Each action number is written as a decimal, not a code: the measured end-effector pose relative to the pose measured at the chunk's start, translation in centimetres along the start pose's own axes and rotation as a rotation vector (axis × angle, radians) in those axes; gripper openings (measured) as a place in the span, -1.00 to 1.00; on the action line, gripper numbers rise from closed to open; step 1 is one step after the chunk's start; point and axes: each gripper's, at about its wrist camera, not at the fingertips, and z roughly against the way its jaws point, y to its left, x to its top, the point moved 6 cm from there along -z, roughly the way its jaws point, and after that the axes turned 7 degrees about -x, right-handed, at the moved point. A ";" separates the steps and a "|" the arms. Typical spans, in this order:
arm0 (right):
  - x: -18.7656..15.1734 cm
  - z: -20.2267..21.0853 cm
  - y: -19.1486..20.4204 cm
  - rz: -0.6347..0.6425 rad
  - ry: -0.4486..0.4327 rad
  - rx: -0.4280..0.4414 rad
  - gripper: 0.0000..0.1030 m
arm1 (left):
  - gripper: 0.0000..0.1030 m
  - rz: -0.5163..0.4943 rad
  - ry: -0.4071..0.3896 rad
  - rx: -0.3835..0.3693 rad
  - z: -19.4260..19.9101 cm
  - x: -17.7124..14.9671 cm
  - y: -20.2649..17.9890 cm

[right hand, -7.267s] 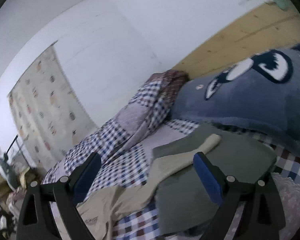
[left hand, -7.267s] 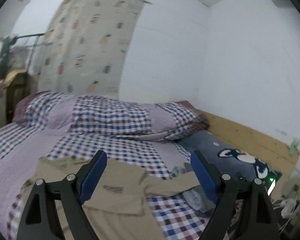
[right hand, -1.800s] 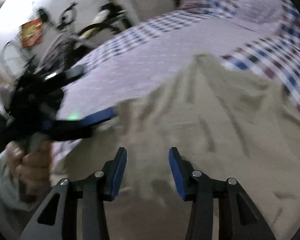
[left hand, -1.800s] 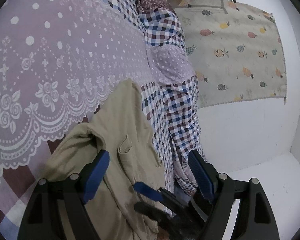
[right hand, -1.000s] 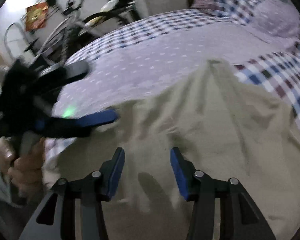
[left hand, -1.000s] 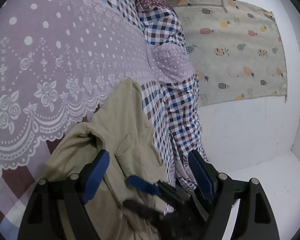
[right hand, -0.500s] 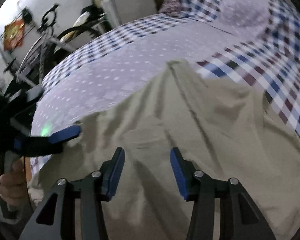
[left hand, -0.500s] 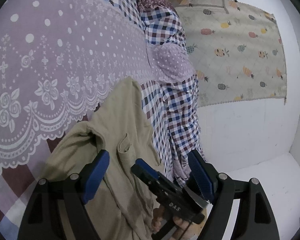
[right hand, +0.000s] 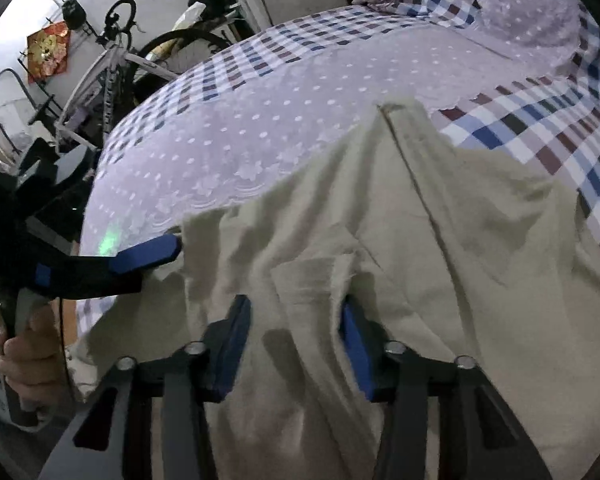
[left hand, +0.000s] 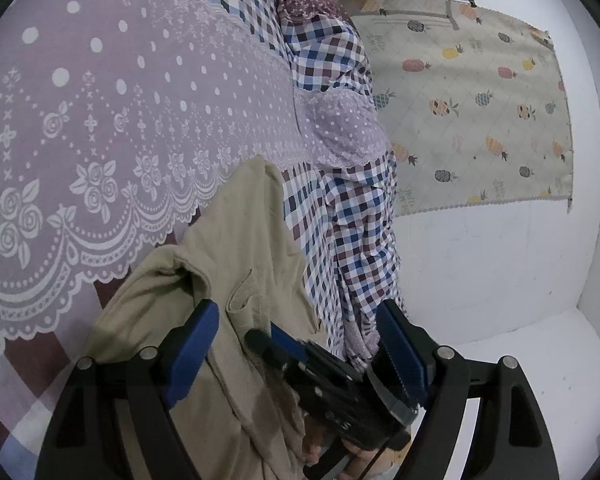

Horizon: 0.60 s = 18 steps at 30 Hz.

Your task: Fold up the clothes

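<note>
**Getting a grip on the beige garment before the first fold**

Left wrist view: the left tongs (left hand: 298, 354) stand wide apart over the beige garment (left hand: 236, 264), which lies rumpled on the bed (left hand: 100, 92).
Right wrist view: the right tongs (right hand: 296, 344) stand partly apart astride a raised fold, not clamped. Next, I judge, both must close on cloth.
</note>
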 end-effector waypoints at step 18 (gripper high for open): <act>-2.9 3.8 7.6 0.200 -0.018 -0.075 -0.16 | 0.63 0.004 0.017 -0.005 0.0 0.3 0.2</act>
